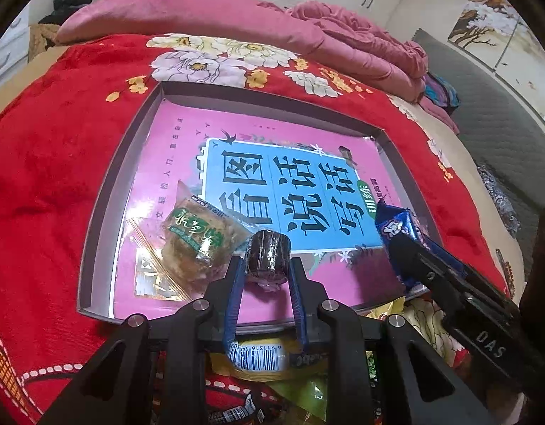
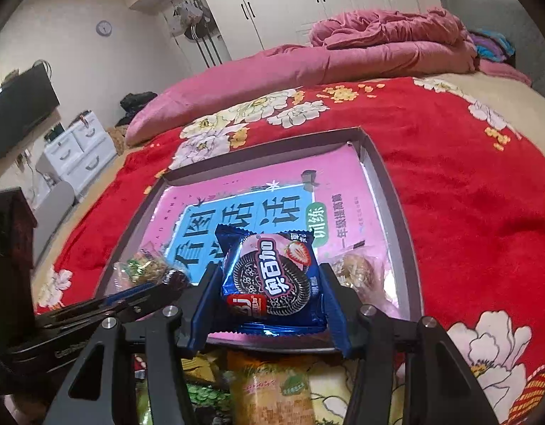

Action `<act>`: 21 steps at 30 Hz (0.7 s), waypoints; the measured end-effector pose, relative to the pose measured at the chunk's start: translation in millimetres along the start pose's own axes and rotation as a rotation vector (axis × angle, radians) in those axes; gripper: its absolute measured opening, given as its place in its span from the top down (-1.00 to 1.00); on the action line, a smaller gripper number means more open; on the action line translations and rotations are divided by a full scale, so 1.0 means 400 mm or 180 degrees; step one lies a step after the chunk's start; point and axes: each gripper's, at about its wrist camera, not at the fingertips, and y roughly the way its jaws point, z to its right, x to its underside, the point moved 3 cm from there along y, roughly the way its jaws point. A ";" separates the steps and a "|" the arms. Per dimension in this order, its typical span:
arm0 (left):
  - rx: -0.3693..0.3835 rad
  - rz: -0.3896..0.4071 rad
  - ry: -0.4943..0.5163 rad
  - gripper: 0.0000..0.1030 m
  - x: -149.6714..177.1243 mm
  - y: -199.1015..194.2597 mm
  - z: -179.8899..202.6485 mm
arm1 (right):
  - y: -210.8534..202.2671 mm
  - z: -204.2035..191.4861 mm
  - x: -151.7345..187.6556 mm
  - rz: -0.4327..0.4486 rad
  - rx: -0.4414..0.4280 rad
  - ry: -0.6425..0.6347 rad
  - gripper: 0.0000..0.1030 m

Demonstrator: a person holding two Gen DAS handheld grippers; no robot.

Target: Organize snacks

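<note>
pastry packet lies at the left of the tray; just beside it the left gripper is clamped on a small dark wrapped cake low over the tray floor; further right the right gripper pinches a blue cookie packet; risk: the dark cake may roll onto the pastry when freed; open room lies toward the tray's far wall; loose snacks crowd the near edge.

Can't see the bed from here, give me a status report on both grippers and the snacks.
Left gripper shut on dark round snack. Right gripper shut on blue cookie packet. Both over the box; nothing in the way.
</note>
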 end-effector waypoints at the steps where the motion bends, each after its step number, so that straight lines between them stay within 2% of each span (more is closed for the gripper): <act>1: 0.0000 -0.0001 0.0002 0.50 0.000 0.001 0.000 | 0.003 -0.001 0.000 -0.0012 0.0015 -0.0019 -0.07; 14: -0.0001 -0.0001 0.0000 0.50 -0.001 0.000 0.001 | 0.024 0.000 0.003 -0.0081 0.0083 -0.0034 -0.06; 21: -0.0006 0.0000 0.0007 0.50 -0.001 0.000 0.002 | 0.033 0.009 0.007 -0.0119 0.0225 -0.0073 -0.04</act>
